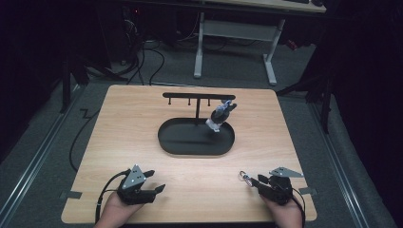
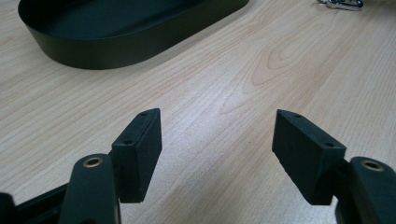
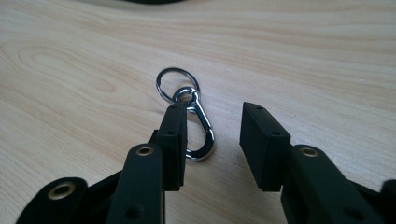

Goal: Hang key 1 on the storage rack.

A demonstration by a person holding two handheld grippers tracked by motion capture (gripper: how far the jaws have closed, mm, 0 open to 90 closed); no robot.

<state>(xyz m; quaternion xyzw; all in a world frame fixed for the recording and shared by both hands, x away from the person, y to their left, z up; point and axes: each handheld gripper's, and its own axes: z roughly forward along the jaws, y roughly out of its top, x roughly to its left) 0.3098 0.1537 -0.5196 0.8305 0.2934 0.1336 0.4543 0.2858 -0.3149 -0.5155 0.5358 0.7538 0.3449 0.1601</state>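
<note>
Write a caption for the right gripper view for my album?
Open black right gripper reaching over a shiny silver metal carabiner clip with its round keyring on the light wooden table.

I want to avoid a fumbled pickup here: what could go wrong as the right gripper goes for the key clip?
1. The key clip lies flat on the table, between the open jaws of the right gripper but hard against one pad; closing may push it sideways rather than pinch it.
2. It is thin, smooth metal, so the pads may slip off.
3. The loose ring could swing and snag once lifted.
</note>
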